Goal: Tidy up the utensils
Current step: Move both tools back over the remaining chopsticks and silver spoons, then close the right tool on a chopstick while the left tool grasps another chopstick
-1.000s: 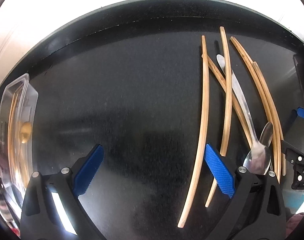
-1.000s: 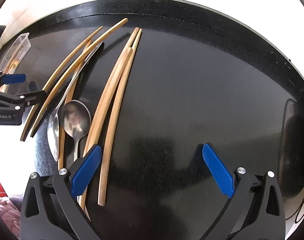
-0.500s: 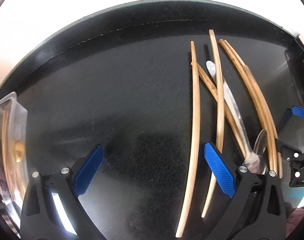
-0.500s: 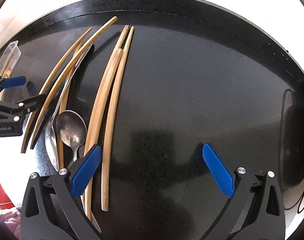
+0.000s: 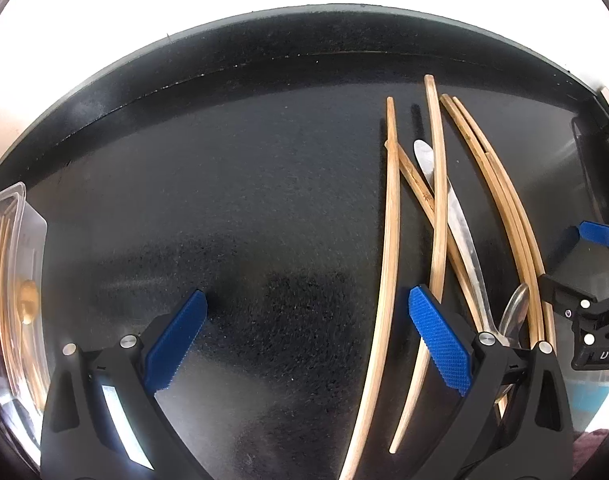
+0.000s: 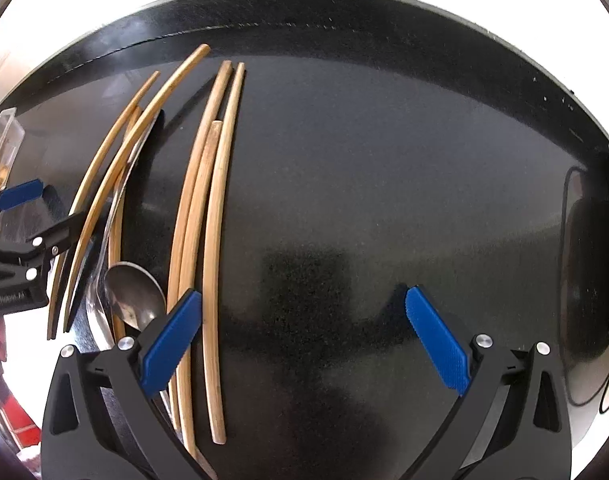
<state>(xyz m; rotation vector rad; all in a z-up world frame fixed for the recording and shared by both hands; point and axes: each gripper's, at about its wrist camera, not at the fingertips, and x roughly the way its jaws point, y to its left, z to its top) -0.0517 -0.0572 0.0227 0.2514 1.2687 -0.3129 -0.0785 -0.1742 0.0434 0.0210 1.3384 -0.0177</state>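
Both fisheye views were sharp at centre, with heavy barrel bend and dark vignetting at the corners. The background beyond the black tabletop (image 5: 232,208) was blown out white, backlit from the far side. Soft finger shadows fell mid-table, and the chopsticks (image 6: 208,220) bowed into curves. No motion blur.

Bamboo chopsticks (image 6: 215,240) scattered lengthwise on black surface; 2 steel spoons (image 6: 134,296) among them.

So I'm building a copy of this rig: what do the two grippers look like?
Both match: the left gripper and right gripper have black plastic frames, silver screw heads, and two fingers with ridged blue pads. White lettering marks the left gripper's body in the right wrist view.
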